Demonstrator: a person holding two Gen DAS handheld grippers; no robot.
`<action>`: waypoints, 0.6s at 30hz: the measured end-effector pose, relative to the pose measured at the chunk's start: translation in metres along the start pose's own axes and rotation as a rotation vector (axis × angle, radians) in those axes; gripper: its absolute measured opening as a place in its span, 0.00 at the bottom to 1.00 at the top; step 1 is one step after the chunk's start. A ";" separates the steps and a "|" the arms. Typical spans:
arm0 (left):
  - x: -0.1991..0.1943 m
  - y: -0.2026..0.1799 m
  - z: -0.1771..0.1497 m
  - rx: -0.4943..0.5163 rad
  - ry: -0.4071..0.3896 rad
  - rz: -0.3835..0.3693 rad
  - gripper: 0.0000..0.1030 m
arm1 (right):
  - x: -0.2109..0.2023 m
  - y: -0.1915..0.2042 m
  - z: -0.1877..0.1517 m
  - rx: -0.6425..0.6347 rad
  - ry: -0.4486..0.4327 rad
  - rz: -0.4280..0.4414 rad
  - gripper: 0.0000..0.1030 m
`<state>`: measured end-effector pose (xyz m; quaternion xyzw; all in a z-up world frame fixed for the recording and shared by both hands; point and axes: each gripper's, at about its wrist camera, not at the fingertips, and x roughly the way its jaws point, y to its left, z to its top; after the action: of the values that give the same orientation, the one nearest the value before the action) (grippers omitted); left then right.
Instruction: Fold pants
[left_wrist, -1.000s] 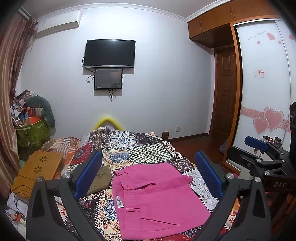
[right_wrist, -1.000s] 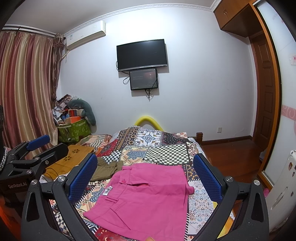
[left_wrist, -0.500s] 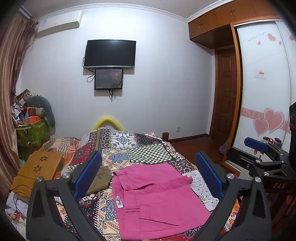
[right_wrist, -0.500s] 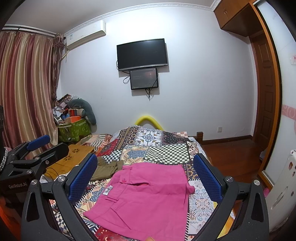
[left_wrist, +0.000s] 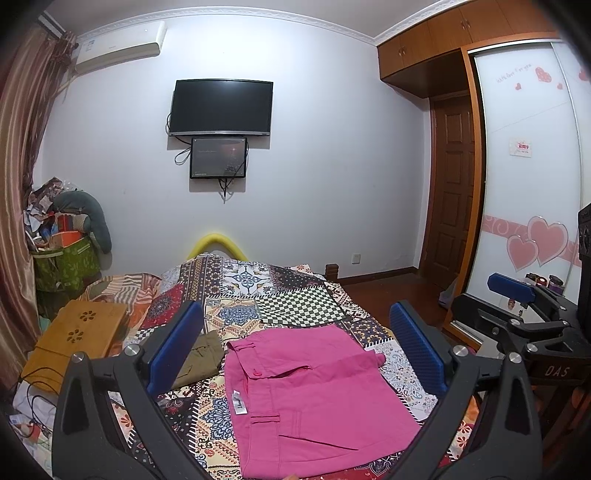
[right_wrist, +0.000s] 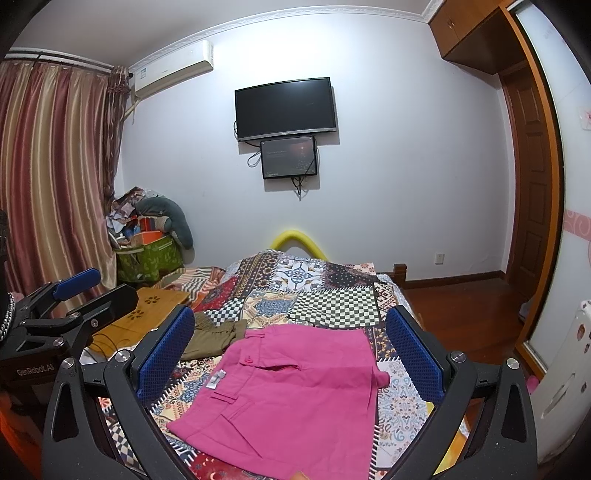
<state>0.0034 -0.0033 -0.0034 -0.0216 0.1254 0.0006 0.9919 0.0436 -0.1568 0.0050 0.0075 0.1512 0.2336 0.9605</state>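
Presently, one item on the bed (left_wrist: 295, 295) — pink pants (left_wrist: 314, 391), laid flat on the patchwork cover, already doubled into a compact panel, with waistband, belt loops and white label toward the left side and a small cuff corner poking out at the right edge.

Left tongs (left_wrist: 295, 354): blue pads spread wide, holding nothing, raised above the near end of the bed with the pants framed between and beyond the pads. Right tongs (right_wrist: 291, 354): likewise spread wide, empty, raised clear of the cloth.

Placement: in both wrist views the pants lie straight ahead and below, not touching either tool. Their longer run goes away from the tongs toward the far wall, slightly slanted in the right wrist view, so that the waistband corner sits nearer the left pad. The waistband side falls to the left tongs; the cuff edge falls to the right tongs. Neither is plainly nearer; each has its own edge.

Adjacent item: an olive garment (left_wrist: 201, 356), bunched, just beside the waistband edge on the left — probably a snag risk if the left tongs reach wide. A wooden lap tray (left_wrist: 77, 336) lies farther left, well apart.

Judged status: no fold in hand; both tools poised before any descent.
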 end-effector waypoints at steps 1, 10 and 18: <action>0.000 0.001 0.000 -0.001 0.000 0.001 0.99 | 0.000 0.000 0.000 0.001 0.000 0.000 1.00; 0.001 0.002 0.000 -0.003 0.000 0.004 0.99 | 0.002 0.001 -0.001 0.002 0.003 0.000 1.00; 0.015 0.005 -0.006 -0.012 0.026 0.018 1.00 | 0.014 -0.003 -0.007 -0.001 0.029 -0.016 1.00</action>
<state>0.0159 0.0011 -0.0131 -0.0266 0.1383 0.0102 0.9900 0.0545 -0.1537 -0.0055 0.0025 0.1651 0.2262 0.9600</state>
